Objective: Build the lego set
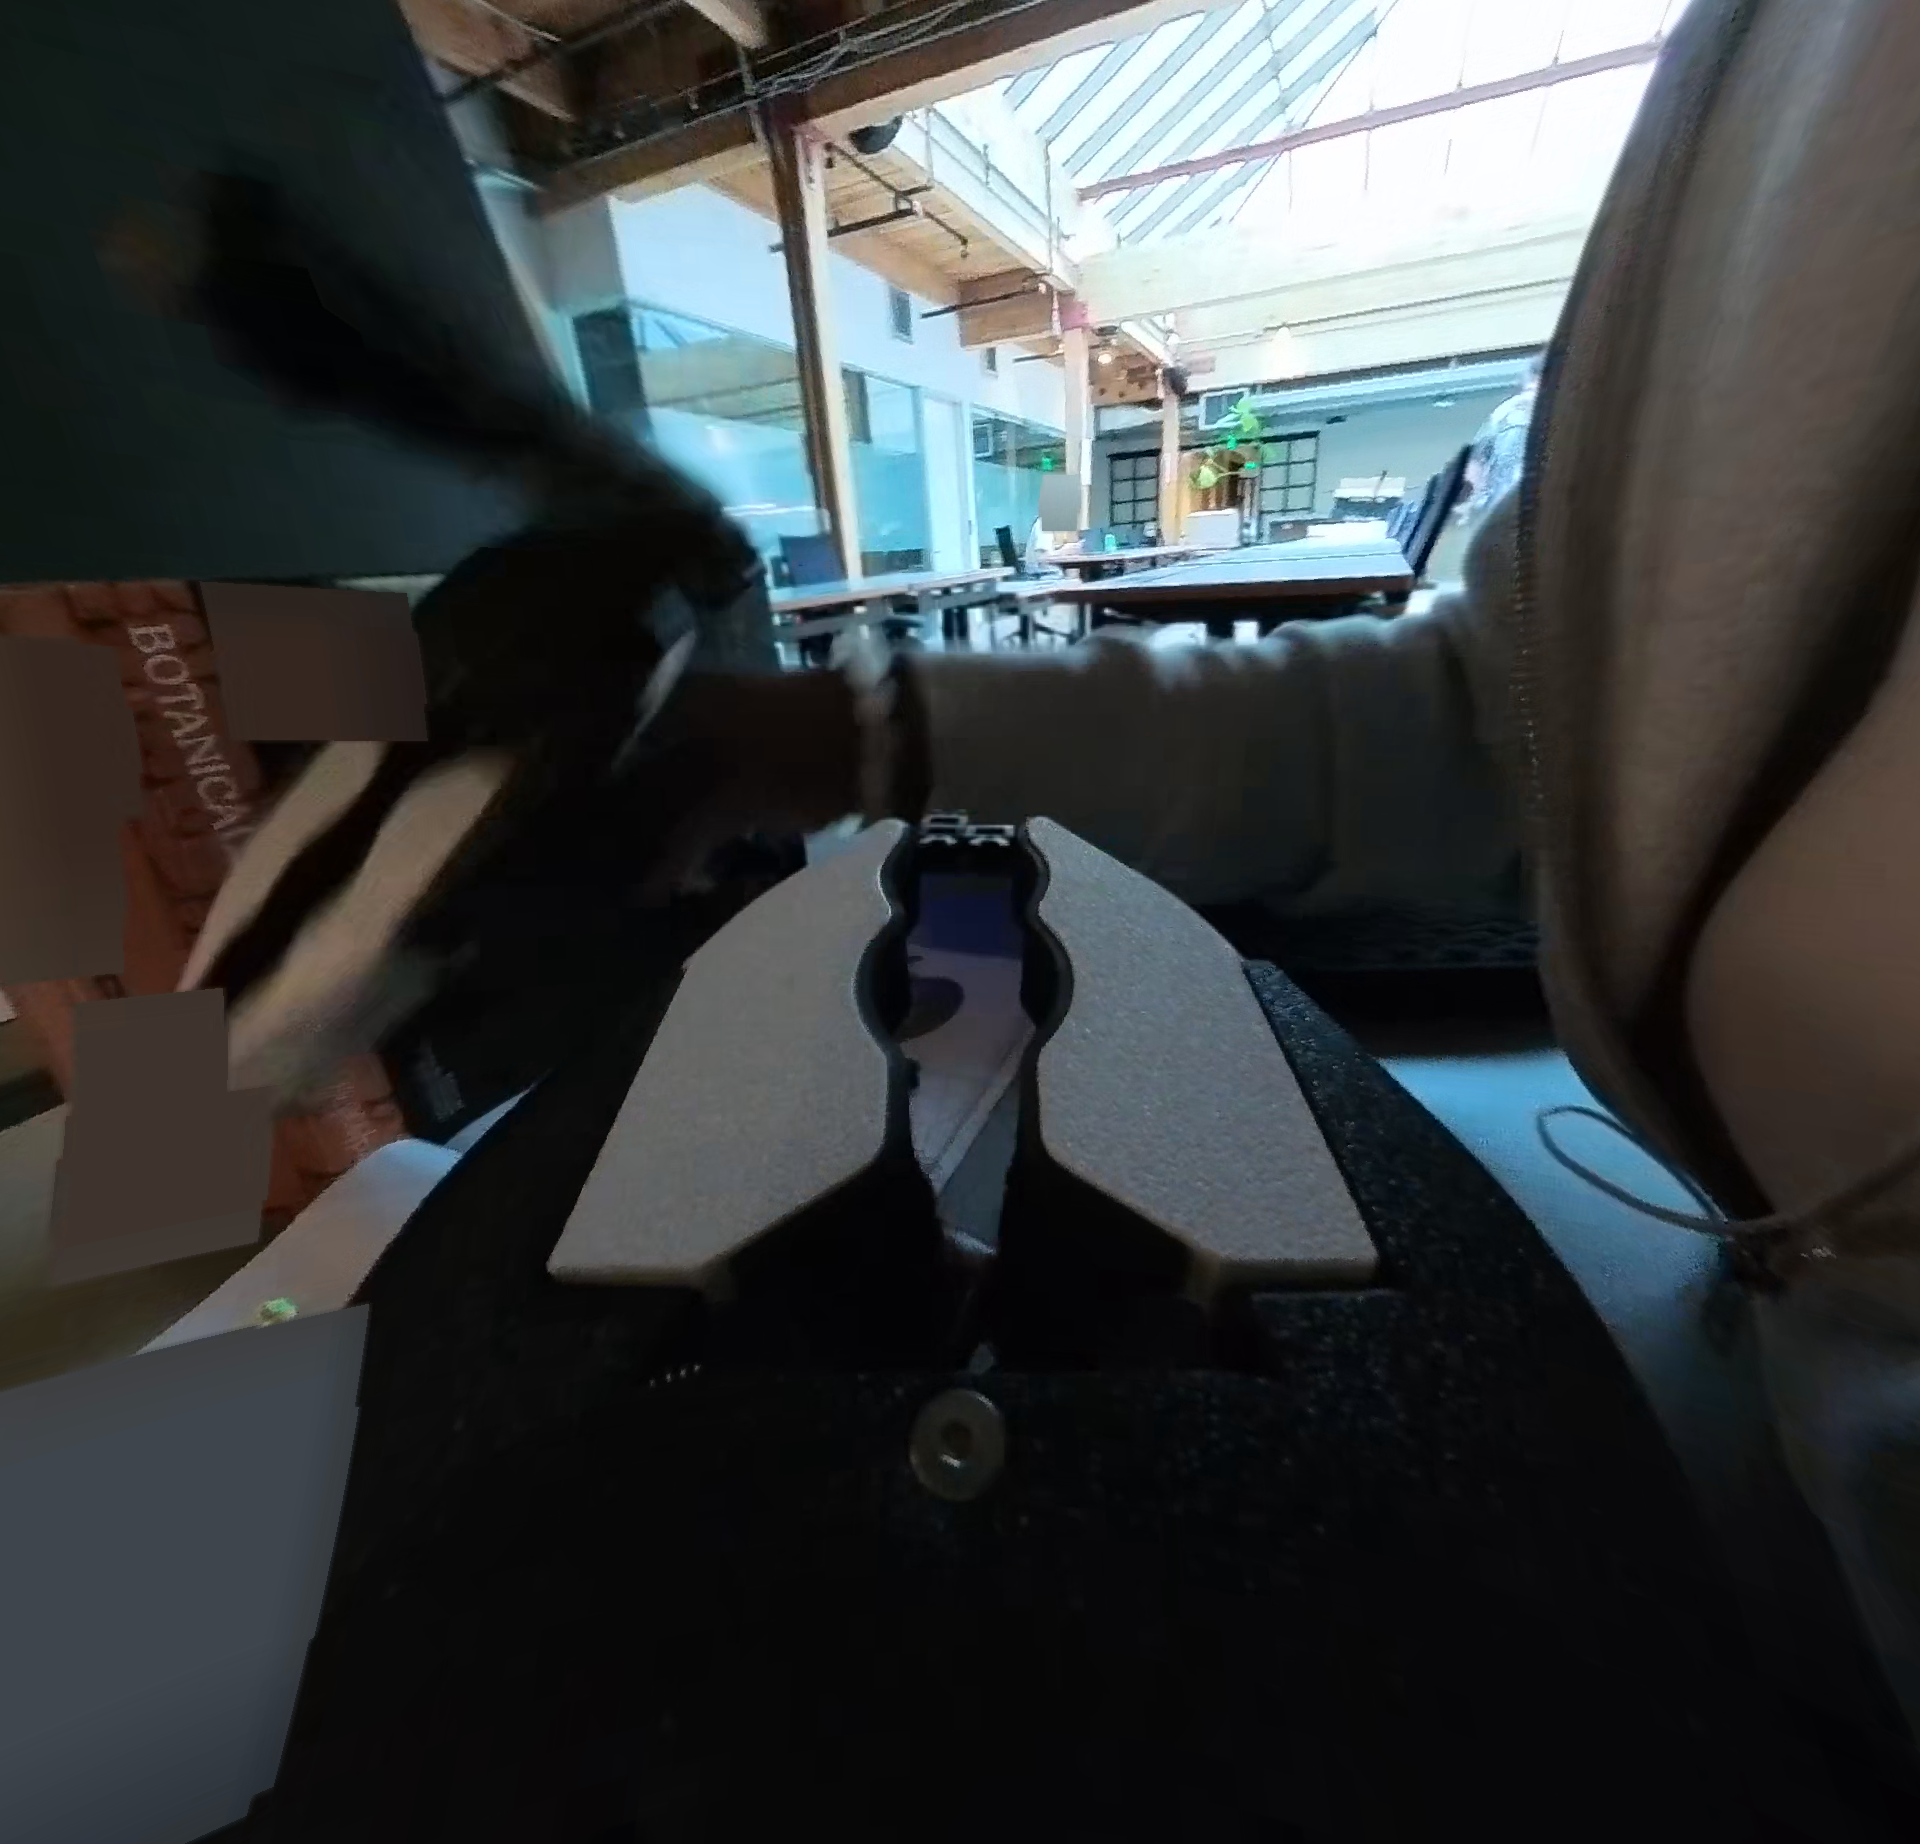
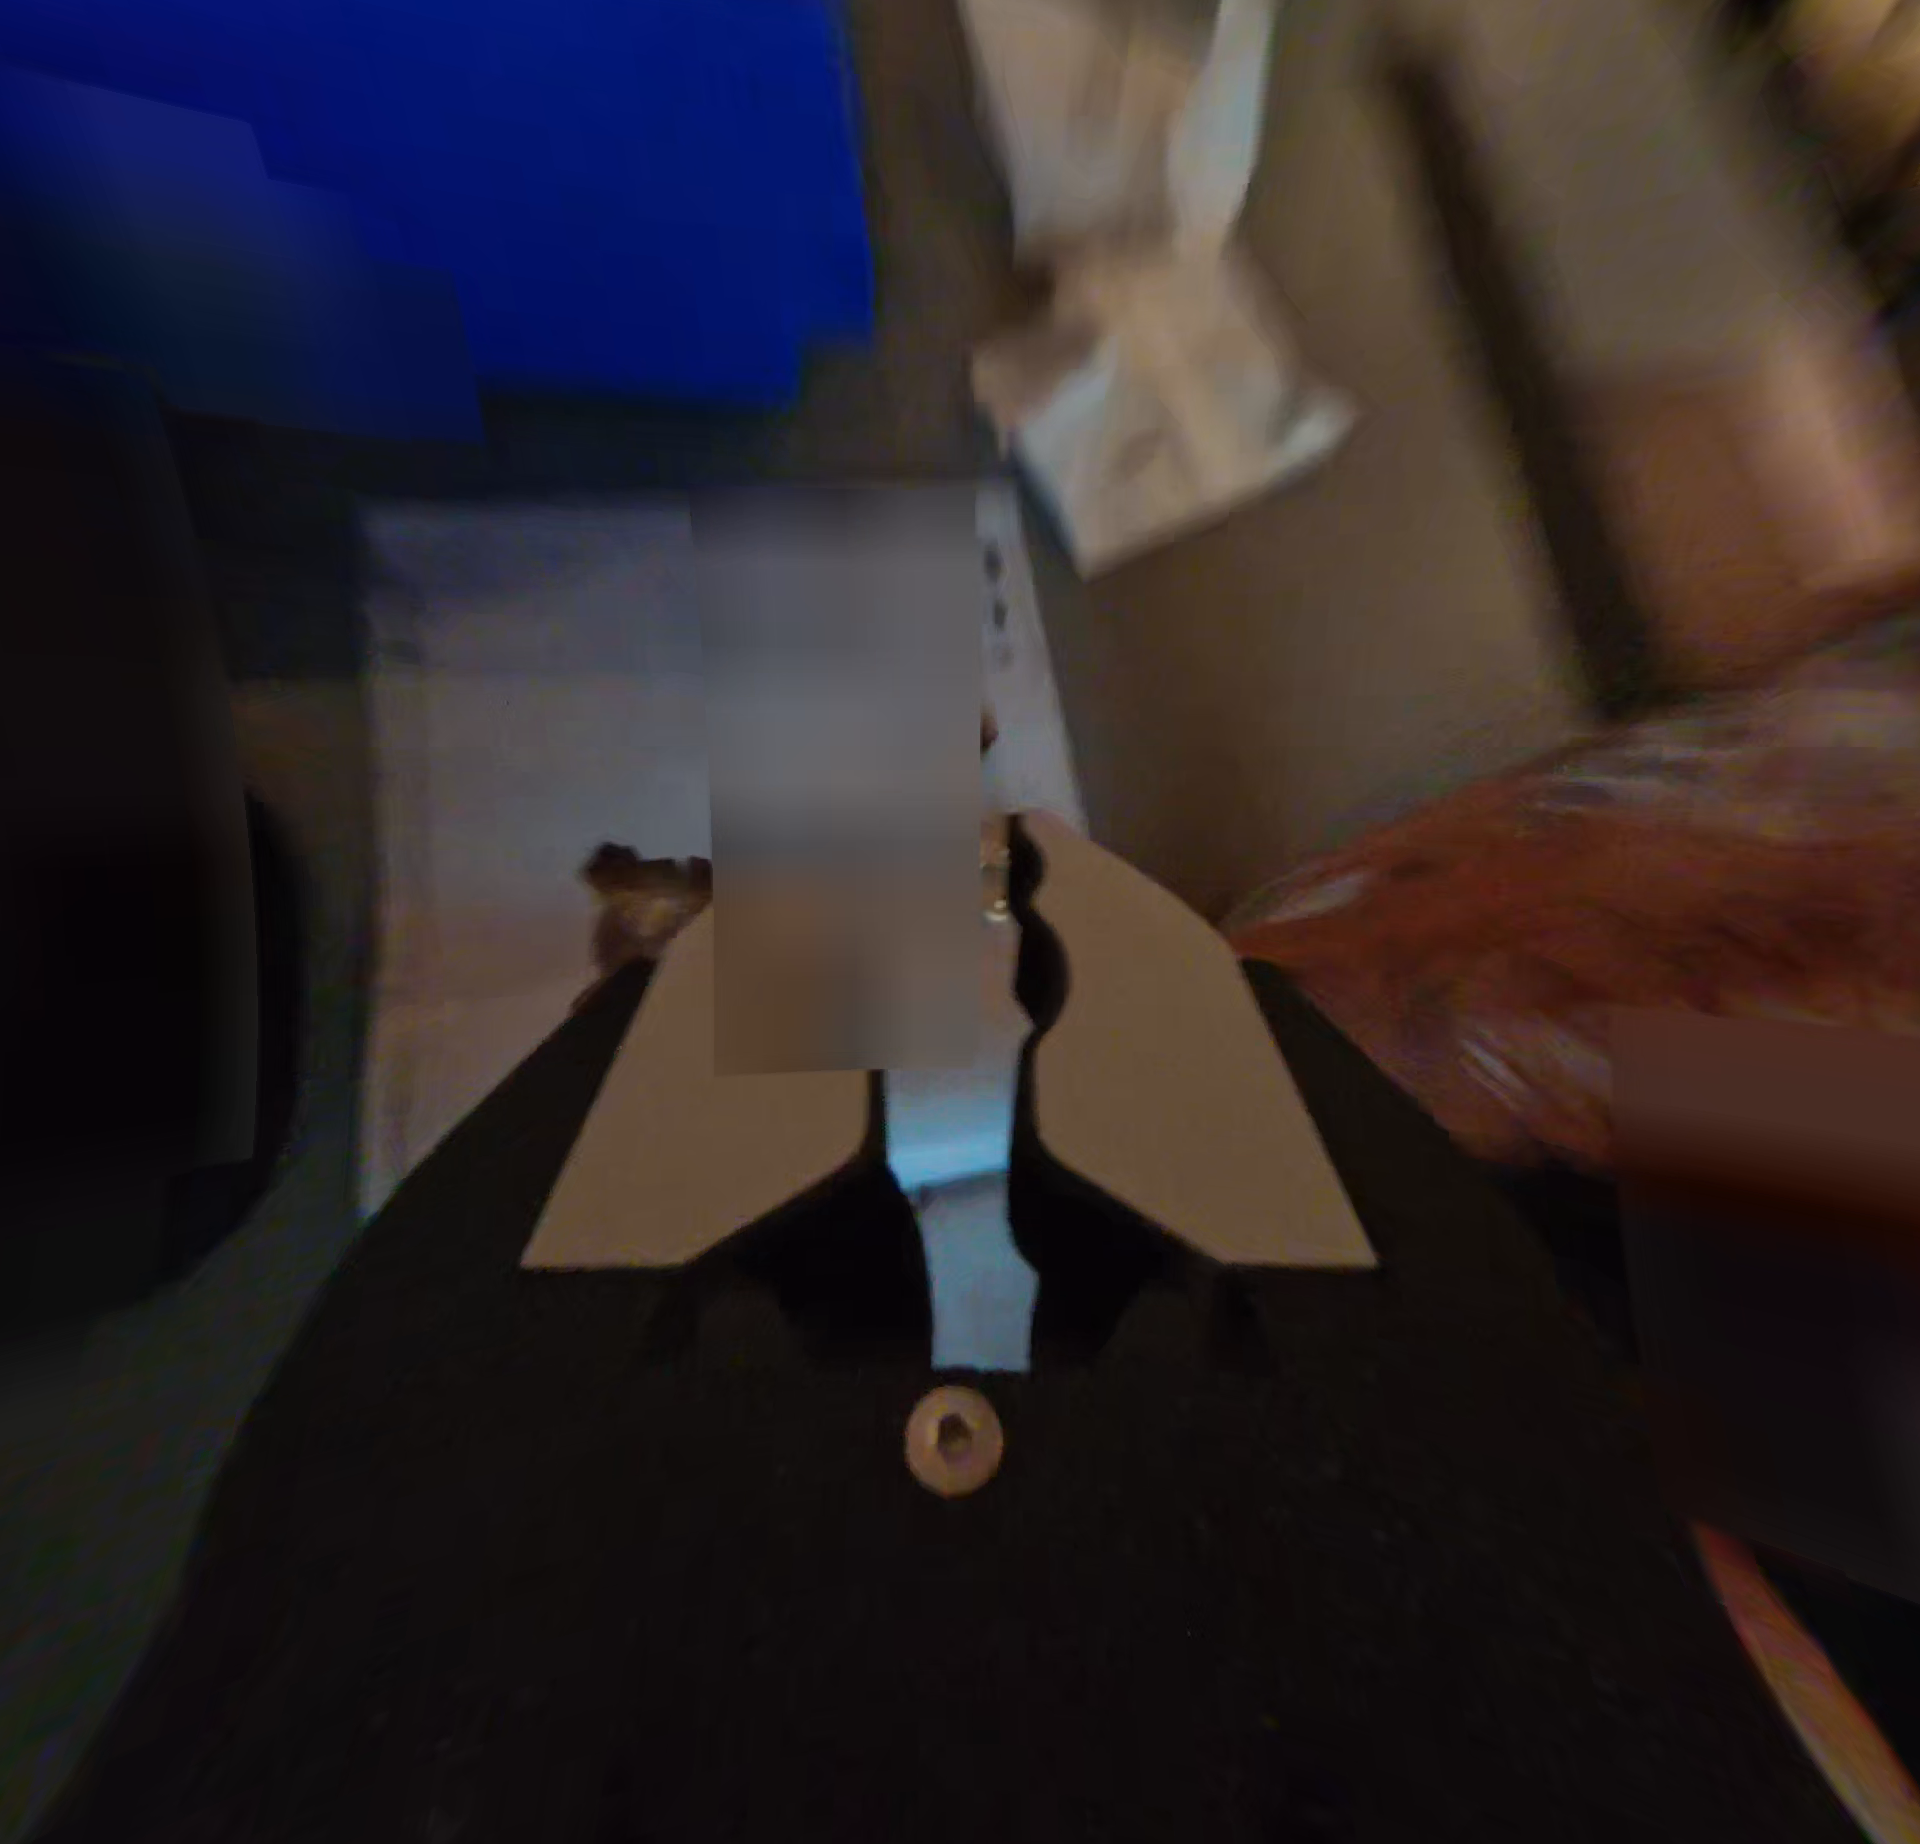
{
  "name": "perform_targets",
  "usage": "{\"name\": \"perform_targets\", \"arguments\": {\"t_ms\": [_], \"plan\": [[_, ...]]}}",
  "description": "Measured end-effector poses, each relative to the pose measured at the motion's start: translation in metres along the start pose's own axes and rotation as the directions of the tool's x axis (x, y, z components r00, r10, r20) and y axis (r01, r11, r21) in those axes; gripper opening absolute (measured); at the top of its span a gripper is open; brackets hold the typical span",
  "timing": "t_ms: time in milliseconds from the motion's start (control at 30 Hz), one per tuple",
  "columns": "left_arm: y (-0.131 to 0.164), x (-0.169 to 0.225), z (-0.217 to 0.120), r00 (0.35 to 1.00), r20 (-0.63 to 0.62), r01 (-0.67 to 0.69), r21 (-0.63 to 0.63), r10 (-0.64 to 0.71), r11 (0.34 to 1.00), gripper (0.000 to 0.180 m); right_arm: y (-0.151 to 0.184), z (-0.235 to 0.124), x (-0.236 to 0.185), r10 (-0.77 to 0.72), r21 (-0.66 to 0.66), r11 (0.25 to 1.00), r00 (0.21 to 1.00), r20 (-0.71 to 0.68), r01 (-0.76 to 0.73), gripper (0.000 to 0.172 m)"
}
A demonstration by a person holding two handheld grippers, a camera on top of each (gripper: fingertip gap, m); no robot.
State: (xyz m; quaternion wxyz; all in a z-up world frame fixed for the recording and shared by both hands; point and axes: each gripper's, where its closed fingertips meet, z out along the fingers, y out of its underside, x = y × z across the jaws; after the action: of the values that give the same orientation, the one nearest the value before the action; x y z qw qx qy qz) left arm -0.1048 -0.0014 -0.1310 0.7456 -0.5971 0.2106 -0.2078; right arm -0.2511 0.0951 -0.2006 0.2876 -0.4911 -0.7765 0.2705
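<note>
A beige sleeve [image 1: 1195, 714] crosses just ahead of the left claw [image 1: 964, 838]; open room lies above it.

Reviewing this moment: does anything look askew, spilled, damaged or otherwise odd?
No spill or damage shows. The left tongs point up toward the ceiling beams rather than at a work surface, with the person's beige sleeve crossing just beyond the tips. The right wrist view is heavily blurred, so its red-brown packet cannot be checked.

Tan tool [image 1: 964, 838], beige sleeve [image 1: 1195, 734], red-orange bag [image 2: 1558, 921]
</note>
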Motion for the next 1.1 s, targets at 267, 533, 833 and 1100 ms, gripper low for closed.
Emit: {"name": "perform_targets", "arguments": {"t_ms": [267, 533, 833, 1100], "plan": [[-0.008, -0.014, -0.007, 0.997, 0.07, 0.027, 0.049, -0.031, 0.998, 0.016, 0.016, 0.073, 0.009, 0.2, -0.155, 0.968, 0.98, 0.019, -0.195, 0.023], [-0.011, -0.014, -0.009, 0.997, 0.066, 0.044, 0.072, -0.048, 0.996, 0.016, 0.021, 0.076, 0.007, 0.197, -0.174, 0.967, 0.98, 0.04, -0.187, 0.006], [-0.011, -0.013, -0.008, 0.997, 0.075, 0.01, 0.064, -0.015, 0.998, 0.016, 0.08, -0.09, -0.015, 0.298, -0.135, 0.935, 0.932, -0.204, -0.328, 0.005], [-0.003, -0.005, -0.001, 0.999, 0.037, 0.004, 0.027, -0.005, 1.0, 0.016, 0.188, -0.134, -0.061, 0.222, -0.378, 0.888, 0.964, -0.145, -0.261, 0.006]]}}
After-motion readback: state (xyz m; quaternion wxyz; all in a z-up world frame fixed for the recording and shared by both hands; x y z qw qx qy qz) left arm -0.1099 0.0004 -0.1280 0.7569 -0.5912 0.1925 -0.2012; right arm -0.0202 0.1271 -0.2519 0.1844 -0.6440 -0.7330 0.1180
